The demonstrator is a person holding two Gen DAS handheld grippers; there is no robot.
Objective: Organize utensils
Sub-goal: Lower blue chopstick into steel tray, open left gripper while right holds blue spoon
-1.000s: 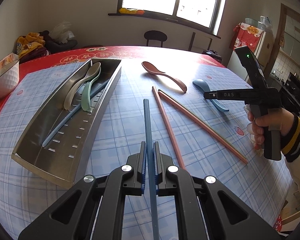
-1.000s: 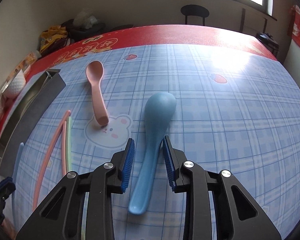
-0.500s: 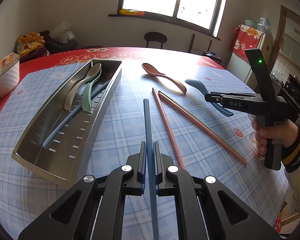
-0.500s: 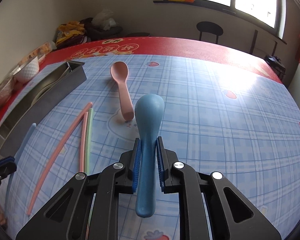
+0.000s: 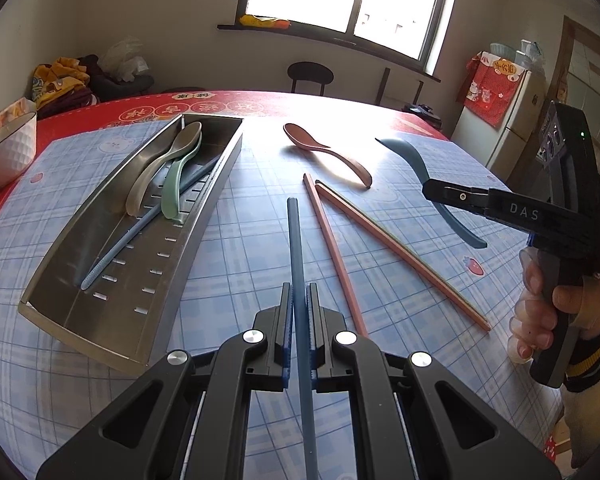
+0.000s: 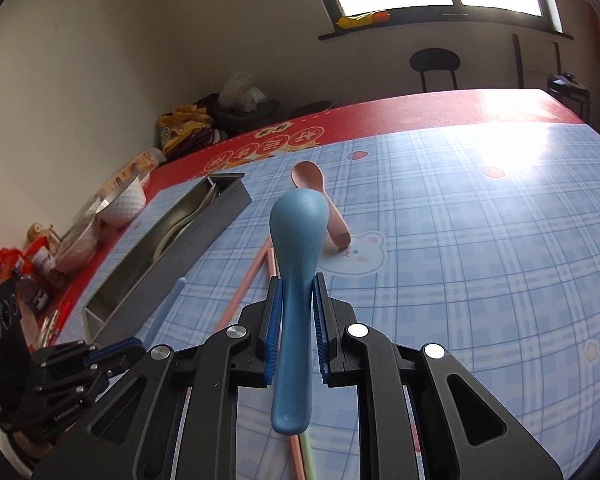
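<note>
Left gripper (image 5: 299, 320): jaws clamped on the dark blue chopstick (image 5: 294, 248), which runs straight ahead from the pads, tip out over the worktop (image 5: 240, 240).

Right gripper (image 6: 296, 320): jaws tight on the handle of the blue spoon (image 6: 296, 232); they were closing onto it within the last second, no change in the last half. Spoon is clear of the worktop, bowl end pointing forward. In the left wrist view the person's hand (image 5: 540, 312) holds that gripper at the right edge.

On the worktop, between the two grippers: two pink chopsticks (image 5: 332, 248), close together at their far ends and splayed apart nearer the camera. Beyond them, pink spoon (image 5: 324, 152), lying loose.

Left side: steel utensil tray (image 5: 204, 200), set diagonally. Inside: a beige spoon (image 5: 160, 168) and green spoon (image 5: 176, 184) side by side, plus one blue chopstick (image 5: 140, 232) lying lengthwise.

Far left edge: white bowl (image 5: 8, 148).
</note>
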